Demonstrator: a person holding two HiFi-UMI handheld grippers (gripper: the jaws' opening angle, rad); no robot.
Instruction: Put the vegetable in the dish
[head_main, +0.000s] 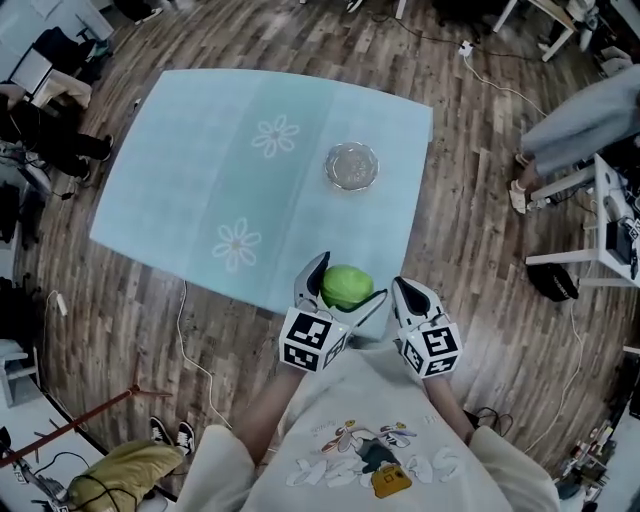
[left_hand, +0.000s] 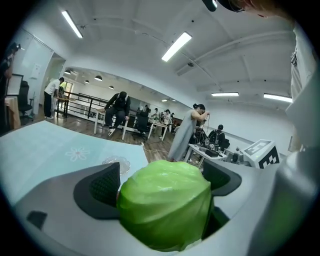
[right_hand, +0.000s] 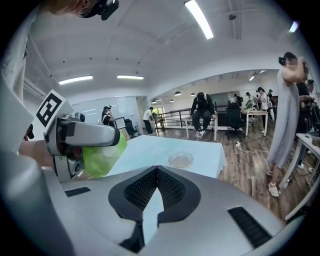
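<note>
cabbage (left_hand: 165, 202) is gripped between the fingers of the left gripper (head_main: 347, 282), held at the near edge of the counter (head_main: 200, 150) | glass dish (head_main: 351, 165) is set farther back on the counter, well apart from the cabbage | right gripper (right_hand: 157, 175) fingers are closed on nothing, just beside the left gripper

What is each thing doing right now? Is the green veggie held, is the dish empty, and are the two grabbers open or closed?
Green cabbage: gripped between the left gripper's jaws, not yet in the dish.
Left gripper: shut on the cabbage, near the table's front edge.
Right gripper: jaws together, holding nothing.
Glass dish: upright on the table, empty.
Blue tablecloth: spread flat over the table.
</note>
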